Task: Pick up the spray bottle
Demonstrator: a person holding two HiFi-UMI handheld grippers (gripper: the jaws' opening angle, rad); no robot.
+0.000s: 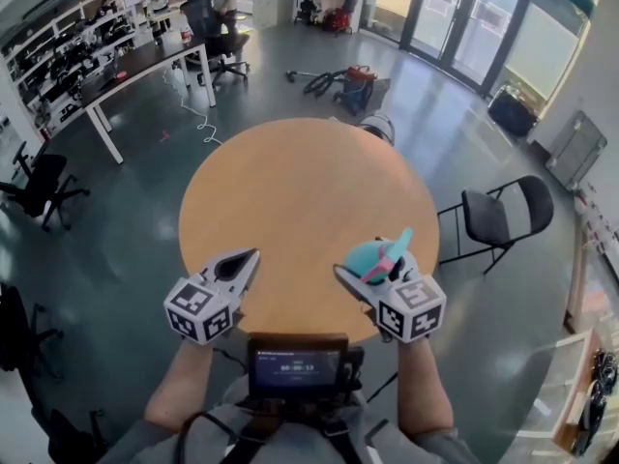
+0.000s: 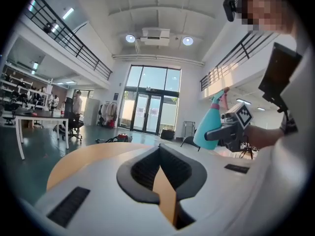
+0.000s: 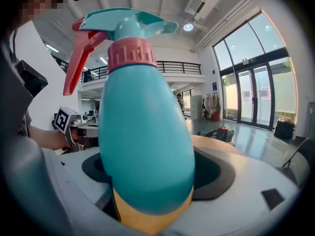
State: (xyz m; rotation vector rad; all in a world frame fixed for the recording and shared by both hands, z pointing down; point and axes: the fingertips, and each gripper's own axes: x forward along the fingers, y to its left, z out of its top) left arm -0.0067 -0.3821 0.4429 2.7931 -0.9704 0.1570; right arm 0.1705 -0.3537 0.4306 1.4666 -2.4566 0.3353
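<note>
The right gripper [image 1: 360,271] clamps an opaque teal plastic spray bottle [image 3: 145,132] with pink collar and trigger, contents unseen. The left gripper [image 2: 160,150] has its jaws together, holding nothing.

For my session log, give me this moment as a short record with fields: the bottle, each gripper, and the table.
Bottle: teal plastic spray bottle with pink collar and trigger, upright
Right gripper: shut on the bottle's lower body
Left gripper: shut, empty
Table: round wooden table, beneath both grippers
</note>
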